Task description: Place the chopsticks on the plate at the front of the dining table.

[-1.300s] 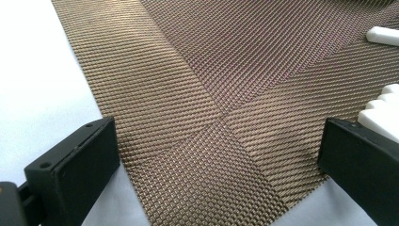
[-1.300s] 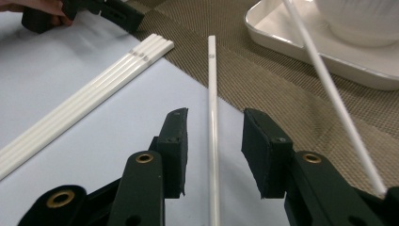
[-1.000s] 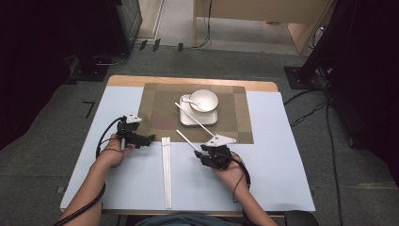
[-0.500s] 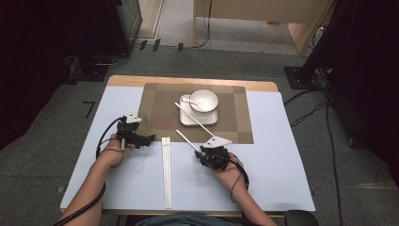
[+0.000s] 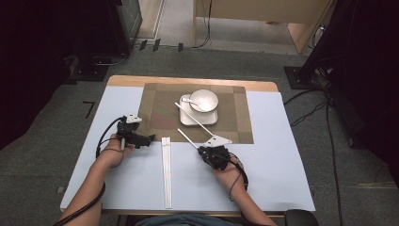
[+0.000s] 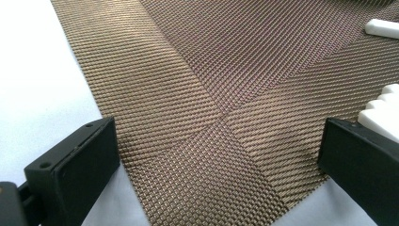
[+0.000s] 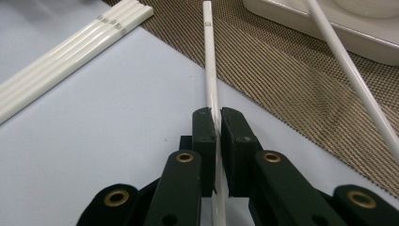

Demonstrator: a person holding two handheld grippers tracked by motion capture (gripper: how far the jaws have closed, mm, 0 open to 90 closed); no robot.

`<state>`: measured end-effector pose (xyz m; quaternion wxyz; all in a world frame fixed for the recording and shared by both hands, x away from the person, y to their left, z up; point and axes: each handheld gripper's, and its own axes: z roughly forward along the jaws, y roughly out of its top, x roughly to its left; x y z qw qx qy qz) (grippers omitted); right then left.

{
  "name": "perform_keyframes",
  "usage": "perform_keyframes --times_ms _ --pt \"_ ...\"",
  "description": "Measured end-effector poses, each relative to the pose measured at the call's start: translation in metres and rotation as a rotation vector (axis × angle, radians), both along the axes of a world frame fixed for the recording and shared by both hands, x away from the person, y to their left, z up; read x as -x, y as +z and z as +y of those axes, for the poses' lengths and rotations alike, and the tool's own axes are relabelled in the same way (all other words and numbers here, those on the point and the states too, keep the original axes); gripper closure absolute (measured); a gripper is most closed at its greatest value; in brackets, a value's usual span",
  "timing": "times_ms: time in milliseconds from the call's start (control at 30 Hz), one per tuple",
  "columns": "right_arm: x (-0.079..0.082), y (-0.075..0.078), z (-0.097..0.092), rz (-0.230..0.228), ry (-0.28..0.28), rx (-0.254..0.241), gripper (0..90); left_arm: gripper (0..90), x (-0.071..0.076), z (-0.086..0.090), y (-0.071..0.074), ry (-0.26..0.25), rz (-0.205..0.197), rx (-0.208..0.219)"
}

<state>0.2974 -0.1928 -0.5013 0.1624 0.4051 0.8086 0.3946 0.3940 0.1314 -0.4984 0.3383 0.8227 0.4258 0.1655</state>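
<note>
The right gripper (image 7: 215,123) has just closed its jaws and now pinches a white chopstick (image 7: 210,70), whose far end reaches over the woven placemat (image 5: 160,106). The left gripper (image 5: 141,139) rests at the placemat's edge, jaws spread, nothing between them. The white bowl (image 5: 203,100) holds a spoon (image 5: 189,100) and stands on a square plate (image 5: 197,117). A second chopstick (image 5: 193,117) lies across that plate.
</note>
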Motion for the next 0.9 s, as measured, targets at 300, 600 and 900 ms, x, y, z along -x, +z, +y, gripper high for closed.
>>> perform_keyframes --times_ms 300,600,900 --pt "-0.002 0.0003 -0.0019 0.016 0.002 -0.015 85.9 0.0 -0.0002 0.0002 0.0 -0.002 0.0 0.001" --pt "-0.0044 0.0015 -0.0025 0.026 0.014 -0.016 86.0 0.0 -0.0002 0.0003 0.0 -0.002 0.0 0.002" --pt "-0.0051 0.0044 -0.0003 0.037 0.027 -0.028 86.0 0.0 -0.0002 0.0004 -0.0001 -0.003 0.0 0.003"
